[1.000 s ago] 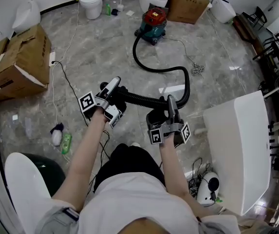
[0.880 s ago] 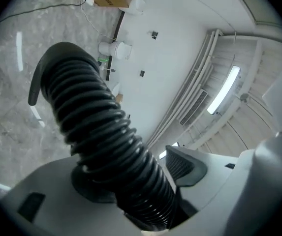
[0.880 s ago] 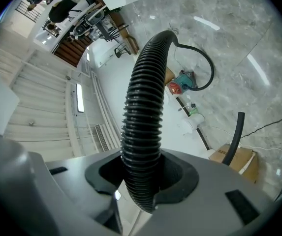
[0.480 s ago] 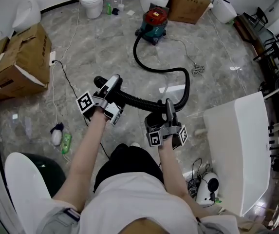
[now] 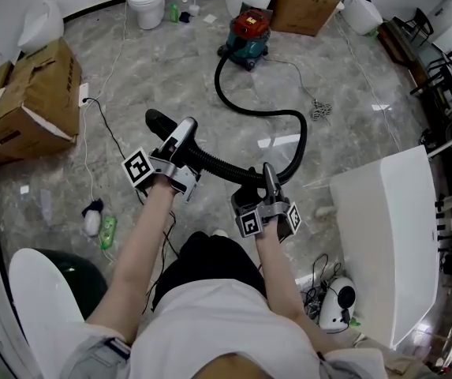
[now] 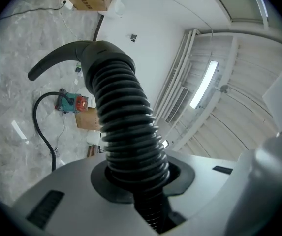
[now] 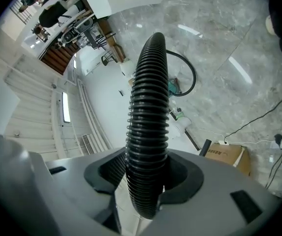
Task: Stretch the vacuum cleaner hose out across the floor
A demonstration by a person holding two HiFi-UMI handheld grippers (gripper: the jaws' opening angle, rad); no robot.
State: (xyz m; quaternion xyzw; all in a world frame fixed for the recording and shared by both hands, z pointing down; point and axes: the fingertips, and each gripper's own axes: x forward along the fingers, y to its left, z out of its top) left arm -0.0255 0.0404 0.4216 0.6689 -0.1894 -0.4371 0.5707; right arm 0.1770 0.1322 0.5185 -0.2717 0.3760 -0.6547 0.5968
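1. The vacuum cleaner hose (image 5: 214,164) runs from the far vacuum cleaner (image 5: 247,31), loops across the floor (image 5: 147,77), then rises into a near span lifted between both tools, probably so the bend can be drawn out.
2. The left tool (image 5: 184,126) has just been closing its jaws. They are clamped on the ribbed hose behind its curved end (image 5: 156,121), with the forearm extended and the tool tilted upward.
3. The right tool (image 5: 269,174) is clamped on the hose to the right and points level.
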